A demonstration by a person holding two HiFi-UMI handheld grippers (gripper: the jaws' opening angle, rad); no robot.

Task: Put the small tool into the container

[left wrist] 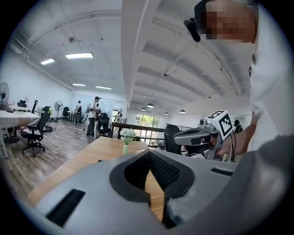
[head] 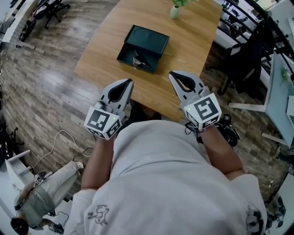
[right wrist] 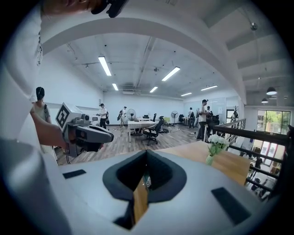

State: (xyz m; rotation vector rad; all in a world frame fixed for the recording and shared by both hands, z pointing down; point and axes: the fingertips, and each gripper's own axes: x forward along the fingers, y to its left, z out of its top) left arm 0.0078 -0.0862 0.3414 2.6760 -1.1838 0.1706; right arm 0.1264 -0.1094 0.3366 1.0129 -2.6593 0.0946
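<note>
Open office: wood-plank floor (head: 55, 82), wooden table (head: 193, 41), ceiling strip lights (right wrist: 104, 65)

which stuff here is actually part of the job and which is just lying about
Part of the job: dark green container, open on the table; small metal tool lying inside it; left gripper and right gripper, both shut, holding nothing.
Just lying about: flower vase at the table's far end; black office chair; white cable on the floor.

I see a dark green container (head: 143, 43) on the pale wood tabletop (head: 193, 36). My grey left tool (head: 128, 83) and right tool (head: 172, 74) carry black-and-white square markers (head: 102, 120).
</note>
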